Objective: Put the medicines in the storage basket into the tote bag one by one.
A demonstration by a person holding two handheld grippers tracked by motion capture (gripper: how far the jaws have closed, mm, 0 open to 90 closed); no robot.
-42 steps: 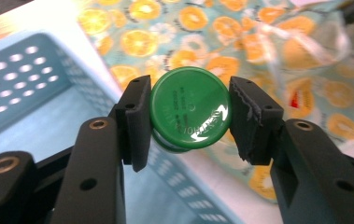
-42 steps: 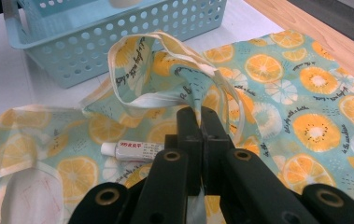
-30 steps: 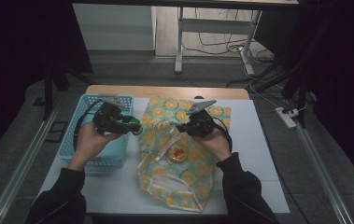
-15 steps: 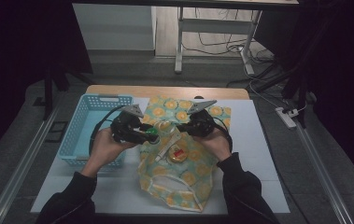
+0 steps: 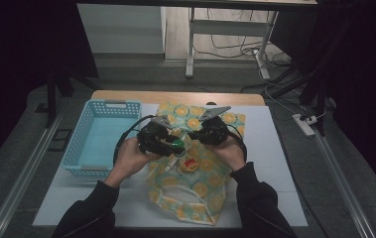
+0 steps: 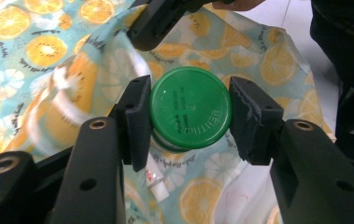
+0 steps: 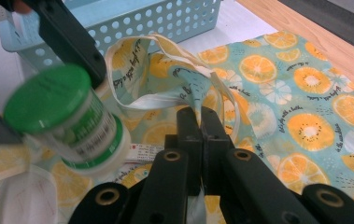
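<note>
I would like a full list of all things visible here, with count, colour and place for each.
jar: one, green lid, clear body with label, held over the bag
bag: one, teal fabric with orange-slice print, lying on the mat, its mouth lifted
basket: one, light blue, perforated, left of the bag
mat: one, white, covering the table
table: one, wooden, edge seen at the far side
left tool: one, black, clamped on the jar lid
right tool: one, black, shut on the bag edge

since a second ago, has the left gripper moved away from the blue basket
Yes. In the high view the left gripper, shut on the green-lidded jar, has gone from over the blue basket rightward to above the fruit-print bag.
</note>
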